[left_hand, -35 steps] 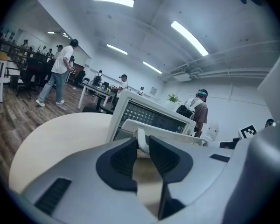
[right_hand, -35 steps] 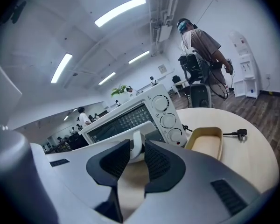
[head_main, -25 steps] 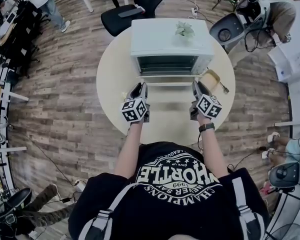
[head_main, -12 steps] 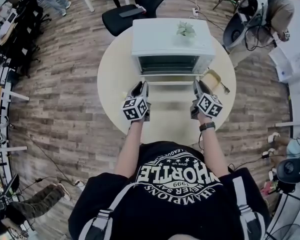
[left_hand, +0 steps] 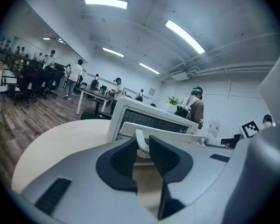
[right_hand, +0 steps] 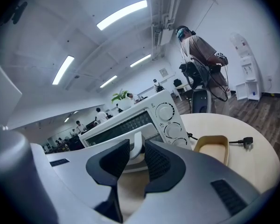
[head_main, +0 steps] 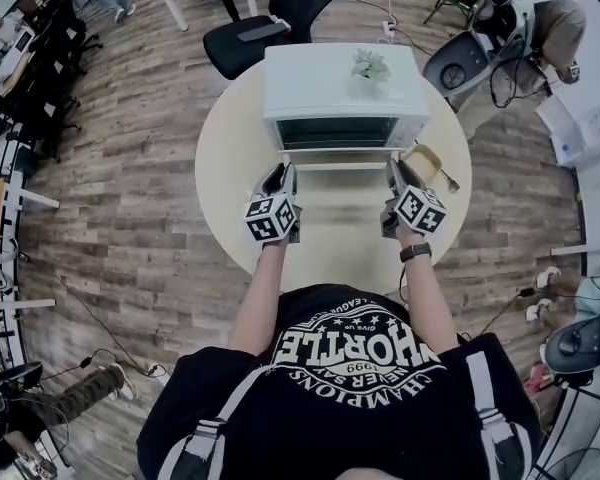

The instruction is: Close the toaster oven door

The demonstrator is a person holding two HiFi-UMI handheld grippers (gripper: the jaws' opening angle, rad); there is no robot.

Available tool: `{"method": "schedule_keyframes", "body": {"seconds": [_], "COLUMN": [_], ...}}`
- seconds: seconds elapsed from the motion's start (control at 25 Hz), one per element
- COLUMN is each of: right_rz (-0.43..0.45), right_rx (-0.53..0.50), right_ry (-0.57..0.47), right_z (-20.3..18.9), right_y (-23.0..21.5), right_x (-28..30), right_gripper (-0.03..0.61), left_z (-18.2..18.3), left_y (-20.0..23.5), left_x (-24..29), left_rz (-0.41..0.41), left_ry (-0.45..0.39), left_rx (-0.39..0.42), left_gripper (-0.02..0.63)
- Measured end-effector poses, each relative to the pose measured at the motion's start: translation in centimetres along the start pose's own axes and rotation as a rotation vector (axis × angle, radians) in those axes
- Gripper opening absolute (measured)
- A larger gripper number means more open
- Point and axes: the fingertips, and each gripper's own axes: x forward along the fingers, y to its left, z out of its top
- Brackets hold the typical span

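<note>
A white toaster oven (head_main: 340,83) stands at the far side of a round table (head_main: 230,148). Its door (head_main: 340,155) hangs open, lowered towards me, with a white bar handle (head_main: 340,166) along its front edge. My left gripper (head_main: 283,175) is at the handle's left end and my right gripper (head_main: 392,173) at its right end. In the left gripper view the handle's white post (left_hand: 141,143) sits between the dark pads, which close on it. The right gripper view shows the same: the handle's post (right_hand: 136,146) is pinched between the pads, below the oven's dials (right_hand: 167,120).
A small potted plant (head_main: 370,63) stands on the oven's top. A tan tray (head_main: 420,160) and a black plug (head_main: 448,180) lie on the table right of the door. A black office chair (head_main: 270,8) is behind the table, and a person (head_main: 540,28) stands at the far right.
Both grippers and the oven door stay where they were. Only people and chairs in the background have shifted.
</note>
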Motion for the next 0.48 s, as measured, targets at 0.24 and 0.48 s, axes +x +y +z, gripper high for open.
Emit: {"method": "schedule_keyframes", "body": {"seconds": [0.24, 0.48], "right_rz": [0.01, 0.015], "right_rx": [-0.005, -0.013], "right_ry": [-0.009, -0.027], "right_z": [0.9, 1.6], "right_y": [0.1, 0.2], "right_x": [1.0, 1.5], "right_gripper": [0.121, 0.121], "left_z": [0.9, 1.6], "left_y": [0.2, 0.1], "left_x": [0.9, 1.5], "left_rz": [-0.001, 0.007], "left_ry": [-0.015, -0.02], "left_rx": [-0.009, 0.001], "left_gripper": [0.101, 0.101]}}
